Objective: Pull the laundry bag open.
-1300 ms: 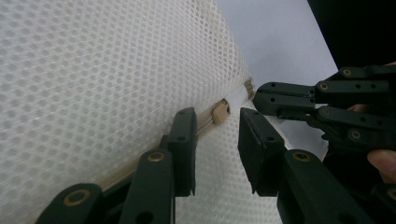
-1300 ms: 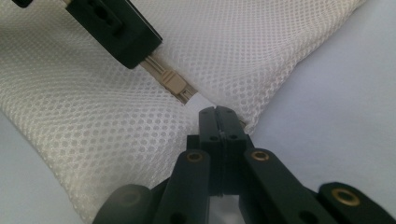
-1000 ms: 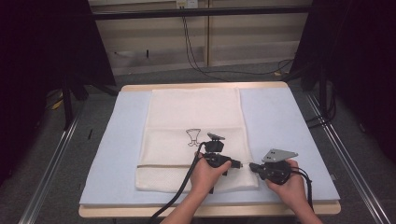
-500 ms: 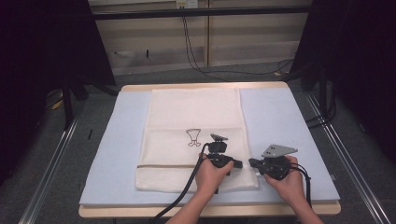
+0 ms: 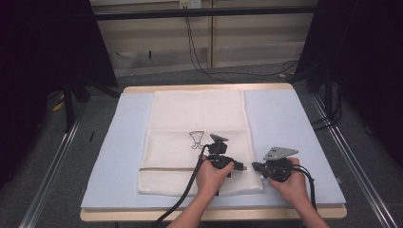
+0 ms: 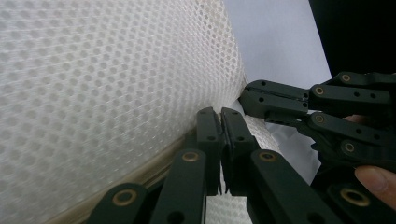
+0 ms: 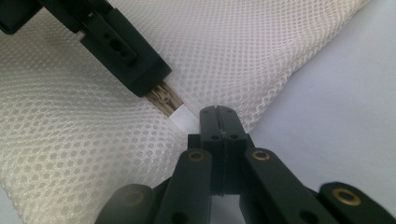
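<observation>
A white mesh bag [image 5: 195, 114] lies flat on a pale blue mat [image 5: 285, 123], with a small black line drawing [image 5: 196, 138] near its middle. A beige zipper line [image 5: 166, 167] runs across its near part. My left gripper [image 5: 241, 167] is at the bag's right edge, shut on the zipper's end [image 7: 161, 100], from which a white tab [image 7: 183, 116] sticks out. My right gripper [image 5: 255, 166] faces it from the right. Its jaws are shut on the bag's edge beside that tab [image 7: 217, 113]. In the left gripper view my left gripper [image 6: 221, 116] is closed against the mesh [image 6: 102, 79].
The mat covers a wooden table [image 5: 209, 214]. Black cables [image 5: 183, 204] trail from both grippers toward the near edge. Metal rails [image 5: 52, 166] run along both sides of the table. Dark stands and floor cables lie beyond the far edge.
Both hands have stayed at the bag's right edge. The right gripper has edged slightly up and toward the left gripper; the bag has not moved.
</observation>
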`<state>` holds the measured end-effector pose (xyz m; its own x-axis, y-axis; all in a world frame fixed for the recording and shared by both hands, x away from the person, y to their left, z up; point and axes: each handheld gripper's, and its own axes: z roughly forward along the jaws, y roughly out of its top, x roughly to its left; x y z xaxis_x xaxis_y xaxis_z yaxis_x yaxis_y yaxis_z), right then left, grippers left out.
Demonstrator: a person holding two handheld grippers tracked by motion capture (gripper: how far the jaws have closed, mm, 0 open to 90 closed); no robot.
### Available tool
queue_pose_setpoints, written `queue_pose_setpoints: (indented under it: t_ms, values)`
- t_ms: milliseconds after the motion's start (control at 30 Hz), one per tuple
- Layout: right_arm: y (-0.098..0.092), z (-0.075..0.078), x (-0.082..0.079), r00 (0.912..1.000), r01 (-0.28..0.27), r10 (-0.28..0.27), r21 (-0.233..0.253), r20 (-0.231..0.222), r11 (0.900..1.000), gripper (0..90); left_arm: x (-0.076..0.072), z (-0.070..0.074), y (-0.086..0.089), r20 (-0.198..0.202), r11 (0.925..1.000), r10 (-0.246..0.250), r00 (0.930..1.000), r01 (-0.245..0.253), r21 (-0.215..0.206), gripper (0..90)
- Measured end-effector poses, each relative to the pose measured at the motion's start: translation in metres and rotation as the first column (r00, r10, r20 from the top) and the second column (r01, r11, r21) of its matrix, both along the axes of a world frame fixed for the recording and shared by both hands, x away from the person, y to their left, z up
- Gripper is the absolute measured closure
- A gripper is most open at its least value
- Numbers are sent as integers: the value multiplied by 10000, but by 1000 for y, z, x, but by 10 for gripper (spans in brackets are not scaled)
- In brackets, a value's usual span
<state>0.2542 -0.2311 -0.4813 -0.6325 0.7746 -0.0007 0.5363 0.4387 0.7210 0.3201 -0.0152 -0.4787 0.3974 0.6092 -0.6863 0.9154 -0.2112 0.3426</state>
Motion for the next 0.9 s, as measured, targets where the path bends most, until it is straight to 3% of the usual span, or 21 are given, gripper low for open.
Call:
queue_pose_setpoints:
  t_ms: [400, 433, 900]
  values:
    - [-1, 0, 2, 9997, -221, 221, 23, 41, 9998, 900, 4, 2, 16, -95, 10000, -68, 9999, 68, -1, 873]
    - [-1, 0, 2, 9997, -231, 231, 37, 27, 9997, 900, 3, 2, 16, -216, 9999, -48, 9998, 44, -161, 873]
    - [0, 1, 2, 9995, -293, 291, -139, -106, 9995, 900, 5, 6, 32, -218, 10000, 72, 9997, -70, 65, 873]
